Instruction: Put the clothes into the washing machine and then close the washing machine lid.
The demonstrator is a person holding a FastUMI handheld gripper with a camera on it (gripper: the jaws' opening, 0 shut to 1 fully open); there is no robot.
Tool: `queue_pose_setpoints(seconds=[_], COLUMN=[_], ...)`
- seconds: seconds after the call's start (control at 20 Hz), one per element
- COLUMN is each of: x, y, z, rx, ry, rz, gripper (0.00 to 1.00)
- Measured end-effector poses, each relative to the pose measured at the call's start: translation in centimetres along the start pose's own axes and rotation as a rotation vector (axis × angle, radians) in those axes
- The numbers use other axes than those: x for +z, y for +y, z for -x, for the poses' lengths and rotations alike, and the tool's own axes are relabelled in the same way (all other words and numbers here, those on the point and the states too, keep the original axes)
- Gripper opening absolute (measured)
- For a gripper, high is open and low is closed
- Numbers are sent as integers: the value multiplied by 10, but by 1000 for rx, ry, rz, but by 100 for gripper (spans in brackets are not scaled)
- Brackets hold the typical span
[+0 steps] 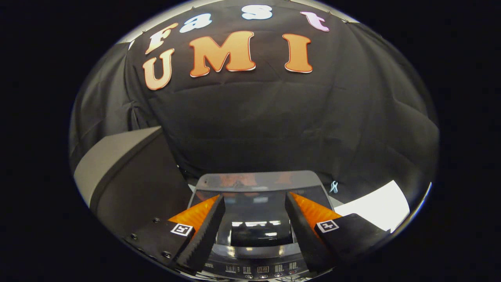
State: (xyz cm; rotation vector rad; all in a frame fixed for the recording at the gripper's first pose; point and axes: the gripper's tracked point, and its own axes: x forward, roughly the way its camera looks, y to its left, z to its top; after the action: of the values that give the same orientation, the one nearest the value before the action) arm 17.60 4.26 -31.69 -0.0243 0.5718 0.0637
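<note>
Lid (256, 196) down flat on the washer (254, 250), gripper (255, 207) spread and empty above it.
Judged near-done: if the lid is not fully seated, press gently on its front edge, not the control strip (258, 269). Lid is dark, glossy glass with a pale rim, lying between and beyond the fingers.

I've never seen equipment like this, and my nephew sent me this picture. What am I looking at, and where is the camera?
The camera rides on a hand-held grasping tool and looks forward along its two fingers, the wedge shapes low in the gripper view. They stand apart, open, with nothing between them. Below and just ahead of them is a top-loading washing machine: its dark glossy lid appears to lie shut, and a strip of buttons and small displays sits nearest the camera. A grey slanted box stands to the left, a white sheet lies to the right, and black cloth hangs behind.
</note>
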Motion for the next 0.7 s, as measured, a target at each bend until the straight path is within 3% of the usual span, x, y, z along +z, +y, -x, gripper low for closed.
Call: queue_pose_setpoints(seconds=[0.3,0.7], x=[-13,48], y=[8,23], z=[-2,37], rx=[10,18], ry=[24,-134], rz=[-13,-43], gripper=[99,99])
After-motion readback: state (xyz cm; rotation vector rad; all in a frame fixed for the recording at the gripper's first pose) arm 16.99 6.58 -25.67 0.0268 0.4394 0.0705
